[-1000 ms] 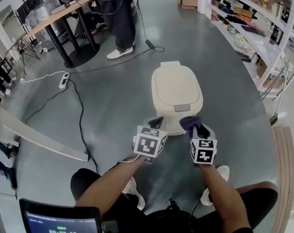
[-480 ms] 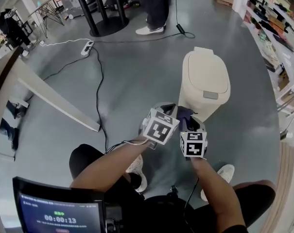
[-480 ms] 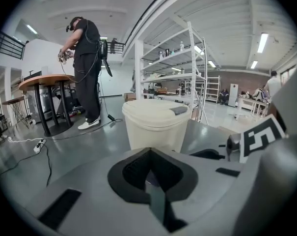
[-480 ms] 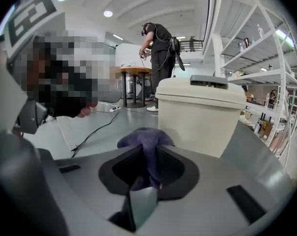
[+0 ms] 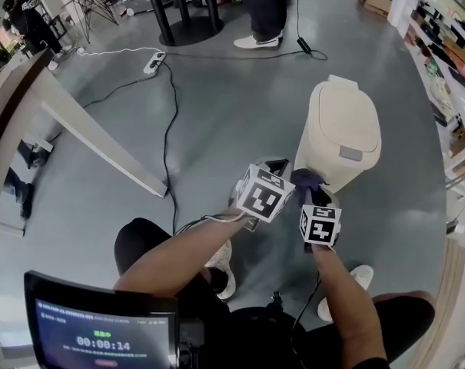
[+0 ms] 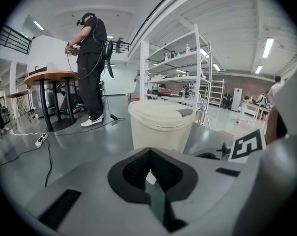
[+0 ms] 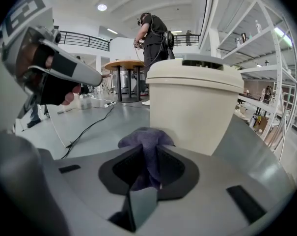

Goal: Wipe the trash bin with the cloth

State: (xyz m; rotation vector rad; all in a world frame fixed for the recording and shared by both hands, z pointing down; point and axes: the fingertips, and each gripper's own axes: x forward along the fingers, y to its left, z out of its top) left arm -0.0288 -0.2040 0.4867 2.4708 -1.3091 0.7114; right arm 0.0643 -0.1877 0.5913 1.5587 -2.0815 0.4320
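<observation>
One trash bin (image 5: 343, 141), one purple cloth (image 7: 144, 140) pinched in right gripper (image 7: 147, 154); left gripper (image 6: 149, 156) jaws together, empty

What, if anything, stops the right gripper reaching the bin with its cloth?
Probably nothing, so yes. The right gripper, shut on the cloth, points straight at the bin with nothing between; the left gripper sits beside it.

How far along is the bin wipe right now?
Done: the purple cloth is clamped in the right gripper. In hand: it is held near the front wall of the trash bin; contact unclear. Remaining: the wiping itself. The left gripper is shut and empty.
</observation>
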